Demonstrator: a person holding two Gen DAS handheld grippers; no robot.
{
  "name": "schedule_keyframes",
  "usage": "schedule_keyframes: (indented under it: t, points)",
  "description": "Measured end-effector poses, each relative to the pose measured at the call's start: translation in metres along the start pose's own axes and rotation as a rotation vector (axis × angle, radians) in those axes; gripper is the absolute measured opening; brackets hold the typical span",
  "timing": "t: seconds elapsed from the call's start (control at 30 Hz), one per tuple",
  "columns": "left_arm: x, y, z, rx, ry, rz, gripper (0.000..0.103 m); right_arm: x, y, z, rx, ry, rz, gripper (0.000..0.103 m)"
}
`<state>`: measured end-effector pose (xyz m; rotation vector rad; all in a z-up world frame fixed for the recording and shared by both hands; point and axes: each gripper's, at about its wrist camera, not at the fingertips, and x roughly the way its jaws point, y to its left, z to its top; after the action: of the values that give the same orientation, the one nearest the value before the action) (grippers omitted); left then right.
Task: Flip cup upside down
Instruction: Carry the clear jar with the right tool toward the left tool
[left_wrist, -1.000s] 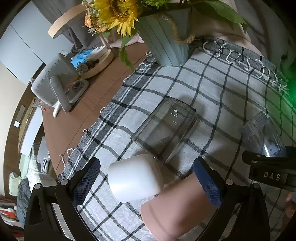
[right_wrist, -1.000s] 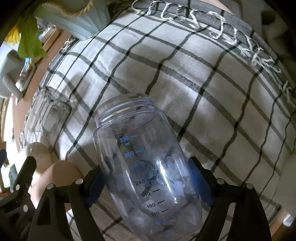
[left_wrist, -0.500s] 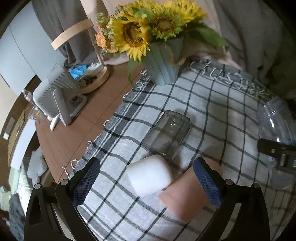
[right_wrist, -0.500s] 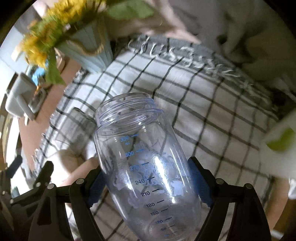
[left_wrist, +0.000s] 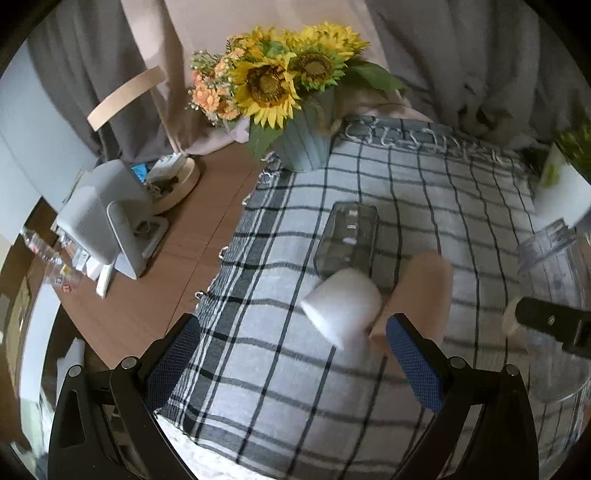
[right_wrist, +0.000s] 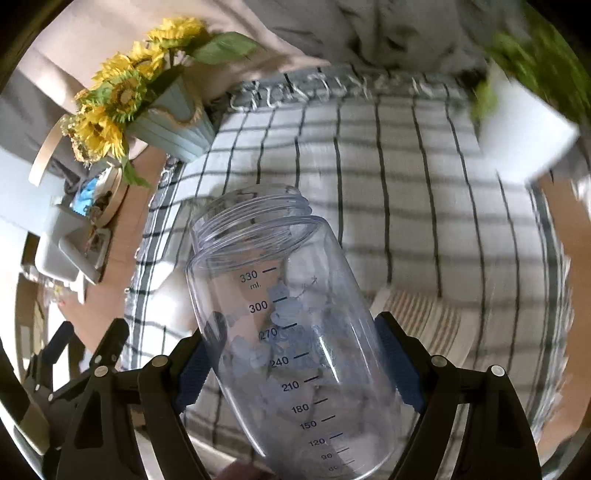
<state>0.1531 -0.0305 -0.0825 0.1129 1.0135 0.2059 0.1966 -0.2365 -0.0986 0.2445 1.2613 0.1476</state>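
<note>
My right gripper (right_wrist: 299, 363) is shut on a clear plastic measuring cup (right_wrist: 284, 332) with blue ml marks. It holds the cup in the air above the checked cloth, mouth pointing away and up. The same cup shows at the right edge of the left wrist view (left_wrist: 554, 280). My left gripper (left_wrist: 291, 365) is open and empty above the cloth. Ahead of it a white cup (left_wrist: 341, 304), a pink cup (left_wrist: 421, 291) and a clear square glass (left_wrist: 349, 236) lie on their sides.
A checked cloth (left_wrist: 424, 184) covers the wooden table (left_wrist: 177, 266). A blue vase of sunflowers (left_wrist: 295, 110) stands at the back. A grey fan (left_wrist: 107, 218) and a round tray (left_wrist: 173, 177) stand at the left. A white pot (right_wrist: 517, 136) stands at the back right.
Both grippers have risen and pulled back from the cloth. The right gripper has lifted the clear measuring cup higher. The cups on the cloth now look farther away.
</note>
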Motion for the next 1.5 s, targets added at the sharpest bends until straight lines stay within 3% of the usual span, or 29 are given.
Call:
schedule_keyframes:
  t: [0.3, 0.53, 1.07, 1.3, 1.5]
  points:
    - [0.015, 0.017, -0.026, 0.11, 0.05, -0.056, 0.103, 0.033, 0.004, -0.068, 0.205, 0.075, 0.004, 0.083]
    - [0.029, 0.022, -0.037, 0.175, 0.081, -0.083, 0.103, 0.059, 0.005, -0.098, 0.31, 0.121, 0.008, 0.083]
    - [0.046, 0.022, -0.053, 0.277, 0.091, -0.134, 0.103, 0.089, -0.005, -0.124, 0.455, 0.108, -0.067, 0.083]
    - [0.046, 0.022, -0.055, 0.262, 0.093, -0.15, 0.103, 0.093, 0.001, -0.123, 0.431, 0.097, -0.083, 0.086]
    - [0.027, 0.02, -0.057, 0.227, 0.033, -0.171, 0.103, 0.069, 0.006, -0.124, 0.392, 0.032, -0.064, 0.086]
